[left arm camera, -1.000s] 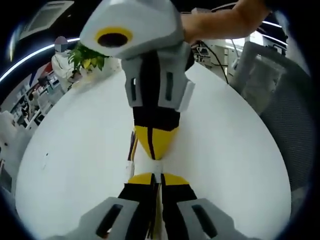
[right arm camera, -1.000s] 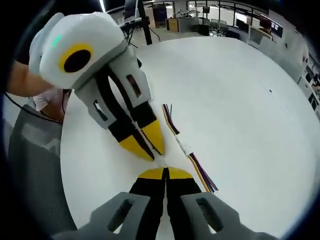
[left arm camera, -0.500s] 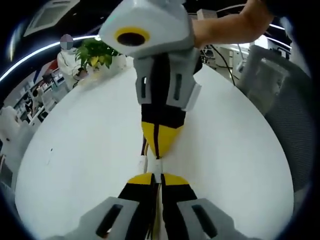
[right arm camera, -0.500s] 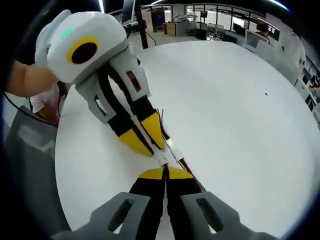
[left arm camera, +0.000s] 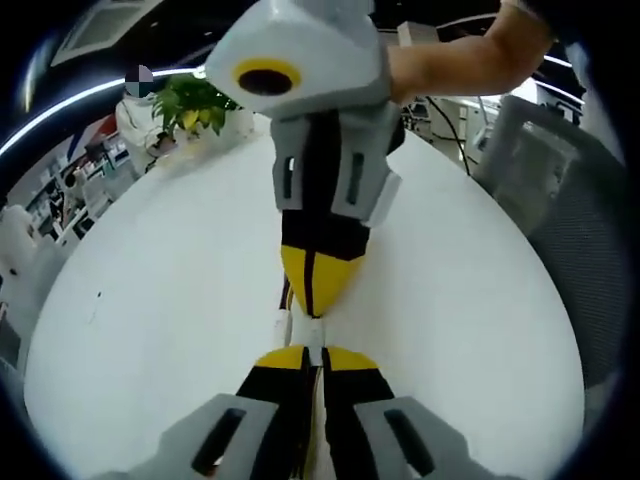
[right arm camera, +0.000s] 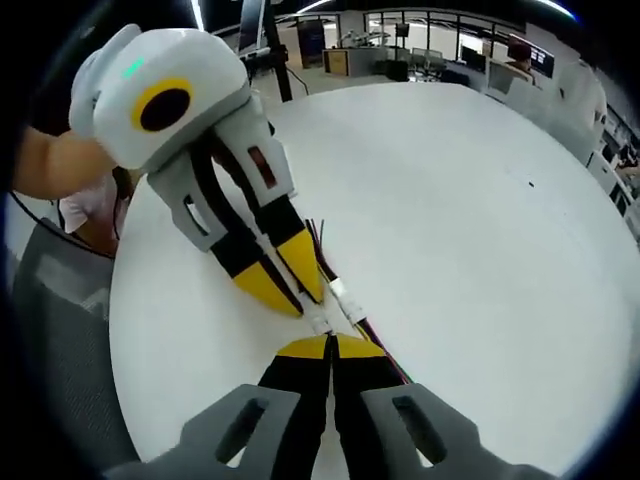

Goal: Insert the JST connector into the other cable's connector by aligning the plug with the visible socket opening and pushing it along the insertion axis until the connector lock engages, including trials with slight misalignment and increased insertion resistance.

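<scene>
In the left gripper view, our left gripper (left arm camera: 313, 357) is clenched on a small white connector (left arm camera: 314, 333), and the right gripper (left arm camera: 312, 308) comes down from above, tip to tip with ours, also pinched shut on a white piece. A second white plug (left arm camera: 284, 327) sits just beside them, with thin wires (left arm camera: 285, 296) running up behind. All of this lies over a round white table (left arm camera: 160, 330); a potted plant (left arm camera: 188, 104) and a mesh chair (left arm camera: 560, 220) stand at its far edge. The connectors line up along both grippers.

In the right gripper view, the right gripper (right arm camera: 331, 349) grips its white connector (right arm camera: 321, 326) against the left gripper (right arm camera: 297, 300). The loose plug (right arm camera: 345, 299) and its coloured wires (right arm camera: 378, 350) run diagonally across the table (right arm camera: 480, 220). Office desks (right arm camera: 420, 60) fill the background.
</scene>
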Available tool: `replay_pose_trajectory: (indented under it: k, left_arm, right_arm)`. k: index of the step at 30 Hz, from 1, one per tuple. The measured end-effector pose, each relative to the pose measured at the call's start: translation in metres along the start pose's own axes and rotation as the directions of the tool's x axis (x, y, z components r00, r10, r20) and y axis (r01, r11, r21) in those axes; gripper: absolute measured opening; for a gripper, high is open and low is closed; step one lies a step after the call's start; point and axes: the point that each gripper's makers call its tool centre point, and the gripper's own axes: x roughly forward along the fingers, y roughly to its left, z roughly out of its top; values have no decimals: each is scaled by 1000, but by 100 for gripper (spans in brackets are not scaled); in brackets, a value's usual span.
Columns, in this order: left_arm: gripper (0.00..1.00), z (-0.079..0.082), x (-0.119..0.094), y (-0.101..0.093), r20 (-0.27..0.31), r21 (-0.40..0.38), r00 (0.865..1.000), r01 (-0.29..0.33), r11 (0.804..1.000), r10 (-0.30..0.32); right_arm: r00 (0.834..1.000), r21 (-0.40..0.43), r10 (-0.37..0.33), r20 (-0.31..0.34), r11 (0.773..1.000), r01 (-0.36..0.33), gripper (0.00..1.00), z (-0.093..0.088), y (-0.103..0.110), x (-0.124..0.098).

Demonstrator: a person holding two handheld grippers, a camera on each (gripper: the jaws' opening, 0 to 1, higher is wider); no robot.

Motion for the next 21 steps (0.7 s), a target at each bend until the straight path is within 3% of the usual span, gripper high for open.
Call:
replay_pose_trajectory:
  k: [21]
  left_arm:
    - [0,3,4,1,9,1,1000,8,1000,-8]
  right_arm:
    - [1000,7,-17,-2,1000,17,0,-1,-1,-3]
